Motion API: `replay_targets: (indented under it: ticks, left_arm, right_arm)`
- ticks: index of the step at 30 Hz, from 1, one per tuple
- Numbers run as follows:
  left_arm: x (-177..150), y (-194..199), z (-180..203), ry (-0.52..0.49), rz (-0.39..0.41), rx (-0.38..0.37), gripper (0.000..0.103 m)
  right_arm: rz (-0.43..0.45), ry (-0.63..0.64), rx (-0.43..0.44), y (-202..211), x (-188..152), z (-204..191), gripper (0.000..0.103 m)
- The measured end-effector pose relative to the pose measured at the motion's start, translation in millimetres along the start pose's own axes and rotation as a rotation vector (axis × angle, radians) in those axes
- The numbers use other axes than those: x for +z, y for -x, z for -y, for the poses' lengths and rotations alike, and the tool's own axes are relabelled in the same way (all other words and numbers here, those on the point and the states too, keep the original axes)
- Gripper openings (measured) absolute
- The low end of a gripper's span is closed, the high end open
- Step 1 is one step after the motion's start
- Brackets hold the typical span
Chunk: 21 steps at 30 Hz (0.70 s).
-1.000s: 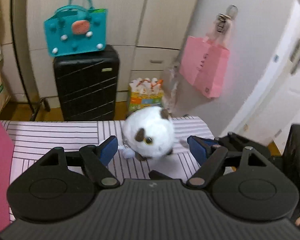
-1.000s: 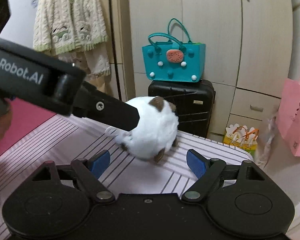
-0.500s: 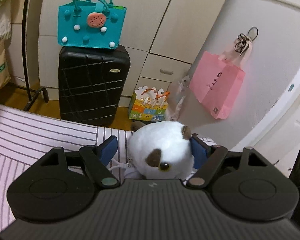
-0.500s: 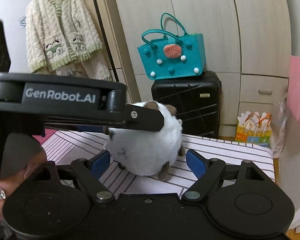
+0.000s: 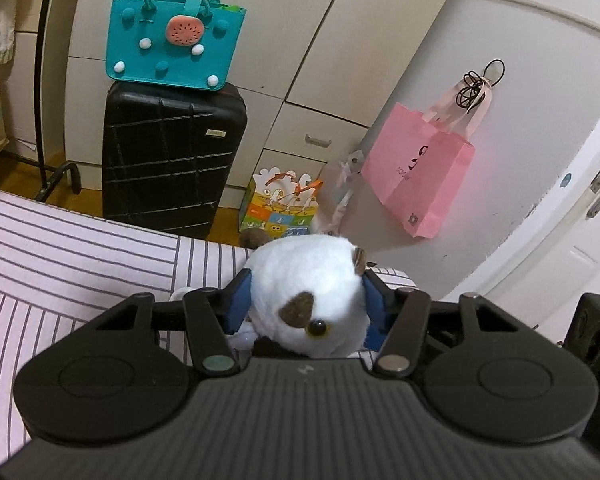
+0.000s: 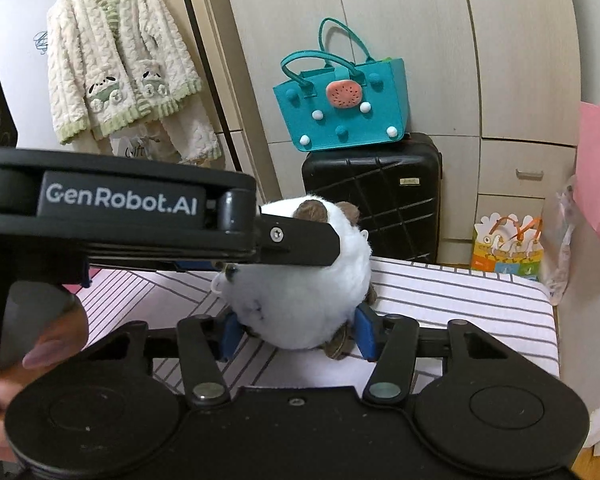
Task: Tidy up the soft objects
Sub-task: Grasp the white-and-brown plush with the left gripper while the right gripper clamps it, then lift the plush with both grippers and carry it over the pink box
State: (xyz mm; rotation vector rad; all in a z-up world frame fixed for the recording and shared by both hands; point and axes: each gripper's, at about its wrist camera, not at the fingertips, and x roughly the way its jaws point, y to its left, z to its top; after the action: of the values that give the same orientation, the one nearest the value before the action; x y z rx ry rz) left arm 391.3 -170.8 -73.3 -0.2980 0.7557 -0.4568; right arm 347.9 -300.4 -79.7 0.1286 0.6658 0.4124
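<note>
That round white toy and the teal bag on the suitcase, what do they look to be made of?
Round white toy: looks like soft plush, its outline fuzzy, with brown fuzzy patches and a glossy bead eye, probably plastic. Teal bag: looks like matte felt, with stiff flat sides, small pompoms and a watermelon patch, though that is a guess.

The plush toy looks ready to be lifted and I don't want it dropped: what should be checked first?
1. Left tool around the plush toy: ok, blue pads on both flanks, jaws closing.
2. Right tool around the toy: ok, pads at its lower sides, jaws closing.
3. Grip firm enough to lift: cannot tell.
4. Toy off the striped cloth: not ok, it rests there.
5. Tools clear of each other: cannot tell; the left one crosses just above the right.
6. Teal bag reachable: cannot tell.
</note>
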Motion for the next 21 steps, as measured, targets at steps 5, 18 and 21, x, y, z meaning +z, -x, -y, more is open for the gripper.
replay_targets:
  ticks: [5,18,21]
  left_arm:
    - [-1.8,13.5,1.0,0.025,-0.026,0.005,0.055]
    - [-25.3,84.7,-5.4,0.083,-0.054,-0.023,0.057]
    - [-30.0,103.1,-3.9,0.064,-0.051,-0.036,0.056]
  right_arm:
    - [-0.023,-0.027,0.024,9.8,-0.9,-4.9,0.059]
    - [-0.039,-0.010,0.076,61.8,-18.2,-49.7,0.060]
    - [-0.037,0.008,0.071,74.8,-20.3,-62.3,0.060]
